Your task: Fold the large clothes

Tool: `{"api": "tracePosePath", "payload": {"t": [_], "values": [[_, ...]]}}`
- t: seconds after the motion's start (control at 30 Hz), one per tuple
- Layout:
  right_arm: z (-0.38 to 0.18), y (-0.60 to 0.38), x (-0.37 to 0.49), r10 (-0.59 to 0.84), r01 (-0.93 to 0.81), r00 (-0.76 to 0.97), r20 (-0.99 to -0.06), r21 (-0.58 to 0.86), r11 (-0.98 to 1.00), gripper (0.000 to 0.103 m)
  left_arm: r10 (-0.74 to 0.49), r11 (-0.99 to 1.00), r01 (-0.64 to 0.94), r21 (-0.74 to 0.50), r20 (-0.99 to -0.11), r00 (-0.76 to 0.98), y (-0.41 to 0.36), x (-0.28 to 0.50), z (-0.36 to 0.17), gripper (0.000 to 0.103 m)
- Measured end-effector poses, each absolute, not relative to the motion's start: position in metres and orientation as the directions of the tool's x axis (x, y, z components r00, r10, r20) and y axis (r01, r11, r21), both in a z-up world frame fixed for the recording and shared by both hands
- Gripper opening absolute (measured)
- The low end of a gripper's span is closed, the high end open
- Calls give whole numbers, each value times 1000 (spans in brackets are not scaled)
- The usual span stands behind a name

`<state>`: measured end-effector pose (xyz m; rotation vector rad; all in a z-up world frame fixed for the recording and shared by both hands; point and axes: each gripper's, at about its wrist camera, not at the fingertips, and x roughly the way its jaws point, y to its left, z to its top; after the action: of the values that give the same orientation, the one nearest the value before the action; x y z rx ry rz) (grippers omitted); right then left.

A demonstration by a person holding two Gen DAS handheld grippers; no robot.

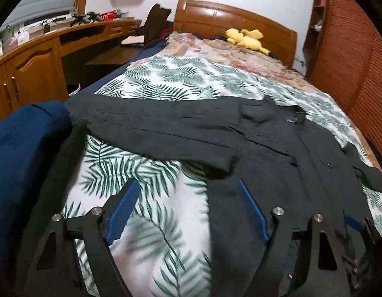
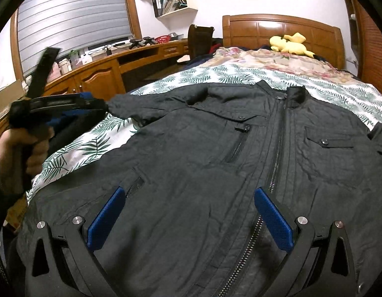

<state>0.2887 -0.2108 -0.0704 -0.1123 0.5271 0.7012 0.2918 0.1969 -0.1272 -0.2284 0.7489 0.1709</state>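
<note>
A: Where is the jacket?

B: It lies face up on the bed, spread over the leaf-print sheet, collar toward the headboard. The front zip runs down its middle and is partly undone at the hem.

A: And the sleeve?

B: It stretches out sideways toward the bed's edge, flat on the sheet in the left wrist view. In the right wrist view its cuff sits just at the tips of the left gripper; whether the pads touch it cannot be told from there.

A: How does the left gripper stand?

B: Its jaws are wide apart. One blue pad is over bare sheet, the other at the edge of the dark cloth. Nothing is pinched. A hand grips its handle.

A: The right gripper?

B: Wide open too, hovering low over the jacket's lower front, one pad near the side pocket, the other just beside the zip. It holds nothing.

A: Anything else about?

B: A yellow plush lies by the headboard, and a wooden counter runs along the window side.
</note>
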Motion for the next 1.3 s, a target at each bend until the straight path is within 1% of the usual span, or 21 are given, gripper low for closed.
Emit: {"api": "tracePosePath", "payload": {"t": [0.1,0.2,0.33,0.43,0.53,0.6,0.63,0.7,0.73,0.77,0.8,0.83,0.87,0.9,1.0,1.13,1.2,1.3], "values": [[-71,-206,290,583,-641,637,-504,74,764,103,91,956,-261,-132,-713,695,211,314,-138,78],[-71,-203,291,581,-642,637,-507,68,764,103,91,947,-286,-147,-730,678,227,335,-149,78],[-71,-203,290,581,-644,634,-510,67,762,103,77,922,-333,-198,-749,658,248,357,-162,78],[-72,-204,291,585,-645,631,-510,73,760,103,67,880,-403,-250,-775,628,264,370,-173,78],[-72,-204,292,588,-647,627,-511,78,758,103,23,838,-439,-325,-781,624,276,376,-181,78],[-73,-204,293,590,-648,626,-510,80,757,103,21,819,-465,-337,-791,611,280,378,-186,77],[-73,-204,293,590,-648,626,-510,81,757,103,16,808,-477,-346,-796,605,282,379,-189,76],[-74,-204,293,591,-648,626,-509,83,757,103,24,801,-489,-344,-799,601,284,380,-191,67],[-74,-203,293,591,-647,626,-509,84,757,103,31,807,-488,-332,-802,596,283,382,-190,54],[-74,-203,293,592,-647,626,-509,85,757,103,30,813,-483,-326,-804,593,283,385,-190,37],[-74,-203,293,592,-647,626,-509,85,758,103,33,817,-482,-316,-810,586,282,387,-190,29],[-74,-203,293,591,-647,626,-509,85,758,103,37,819,-483,-308,-813,581,282,389,-190,14],[-75,-203,293,591,-647,626,-509,85,758,103,37,824,-479,-303,-814,580,281,391,-189,5],[-75,-203,293,591,-647,626,-508,85,758,103,39,832,-469,-296,-812,582,279,393,-187,3],[-75,-203,293,592,-647,626,-508,85,758,103,96,876,-431,-216,-798,595,259,393,-167,2],[-75,-203,292,592,-645,629,-504,87,759,103,116,930,-335,-149,-747,655,219,389,-126,1],[-75,-203,292,593,-644,630,-502,88,760,103,99,950,-282,-135,-724,682,197,386,-107,1],[-76,-203,291,593,-643,631,-500,90,760,103,28,976,-168,-136,-693,720,162,378,-80,1]]}}
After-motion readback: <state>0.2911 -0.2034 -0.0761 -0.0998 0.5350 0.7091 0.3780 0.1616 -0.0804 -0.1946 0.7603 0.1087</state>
